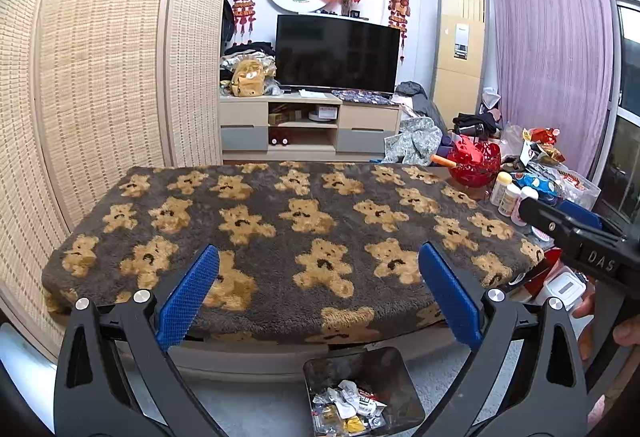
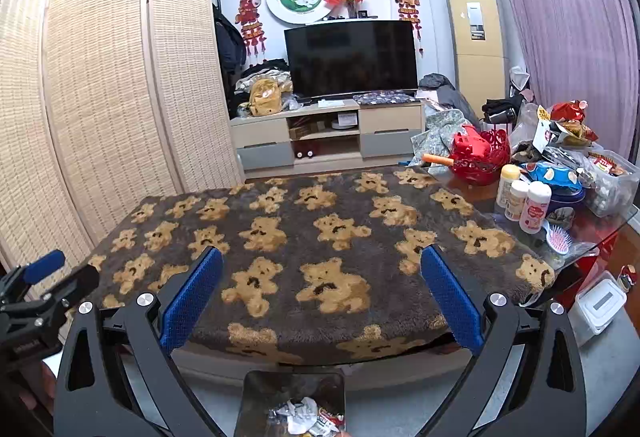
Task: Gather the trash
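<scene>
While both grippers hang above the near edge of the bear blanket (image 1: 304,233), neither one carries anything. Left of the blanket stands a woven folding screen (image 1: 100,77). The left gripper (image 1: 318,273) has its blue fingers (image 1: 188,297) spread wide and released, with only the blanket showing between them. Below the blanket's near edge, on the floor, sits a dark trash bin (image 1: 360,389) holding crumpled wrappers (image 1: 348,405) in white, red and yellow; in the left wrist view it lies low between the two fingers. The blanket covers most of the surface, and no trash shows on it. Beyond the blanket's far edge are a television (image 1: 338,53) and a low cabinet (image 1: 300,125). The right gripper (image 2: 322,277) is likewise released, its fingers (image 2: 450,297) wide apart over the blanket's near edge, and the same bin shows at the bottom of its view. At the blanket's right end the bare surface (image 2: 592,229) is crowded: a red basket (image 2: 480,157), three white bottles (image 2: 524,201), a blue snack bag (image 2: 552,173), a pink hairbrush (image 2: 558,239) and a clear box (image 2: 612,185) of packets. Right of all this hangs a purple curtain (image 2: 560,17).
</scene>
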Demonstrator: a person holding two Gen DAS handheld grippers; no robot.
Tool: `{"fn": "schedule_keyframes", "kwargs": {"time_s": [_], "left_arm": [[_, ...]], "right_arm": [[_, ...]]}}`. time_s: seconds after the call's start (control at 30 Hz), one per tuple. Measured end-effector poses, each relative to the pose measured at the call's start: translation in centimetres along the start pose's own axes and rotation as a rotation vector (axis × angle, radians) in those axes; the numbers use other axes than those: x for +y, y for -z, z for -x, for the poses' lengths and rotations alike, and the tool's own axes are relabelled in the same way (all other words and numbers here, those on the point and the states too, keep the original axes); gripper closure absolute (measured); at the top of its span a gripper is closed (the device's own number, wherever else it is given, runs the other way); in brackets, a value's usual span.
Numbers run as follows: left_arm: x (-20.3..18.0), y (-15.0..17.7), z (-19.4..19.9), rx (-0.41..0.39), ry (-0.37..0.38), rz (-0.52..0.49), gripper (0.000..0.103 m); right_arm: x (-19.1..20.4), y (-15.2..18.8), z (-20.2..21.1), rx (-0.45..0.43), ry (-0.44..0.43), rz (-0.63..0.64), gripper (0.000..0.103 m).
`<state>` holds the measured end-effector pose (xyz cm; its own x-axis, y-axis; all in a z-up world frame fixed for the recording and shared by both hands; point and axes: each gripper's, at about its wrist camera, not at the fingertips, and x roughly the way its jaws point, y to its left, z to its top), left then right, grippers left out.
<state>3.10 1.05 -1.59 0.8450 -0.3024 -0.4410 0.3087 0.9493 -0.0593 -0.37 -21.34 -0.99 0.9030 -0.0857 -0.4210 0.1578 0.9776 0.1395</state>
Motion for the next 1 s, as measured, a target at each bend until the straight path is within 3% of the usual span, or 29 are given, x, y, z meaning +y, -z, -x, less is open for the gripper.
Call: {"fn": "schedule_keyframes", "kwargs": {"time_s": [0.6, 1.0], "left_arm": [[-0.8, 0.7, 1.9, -0.016, -0.051, -0.024, 0.008], [-0.8, 0.5, 2.9, -0.036, -0.063, -0.032, 0.008]], "right_arm": [[0.2, 1.7, 2.2, -0.03, 0.075, 0.054, 0.003], [0.1, 1.9, 2.5, -0.033, 0.073, 0.047, 0.003]]}}
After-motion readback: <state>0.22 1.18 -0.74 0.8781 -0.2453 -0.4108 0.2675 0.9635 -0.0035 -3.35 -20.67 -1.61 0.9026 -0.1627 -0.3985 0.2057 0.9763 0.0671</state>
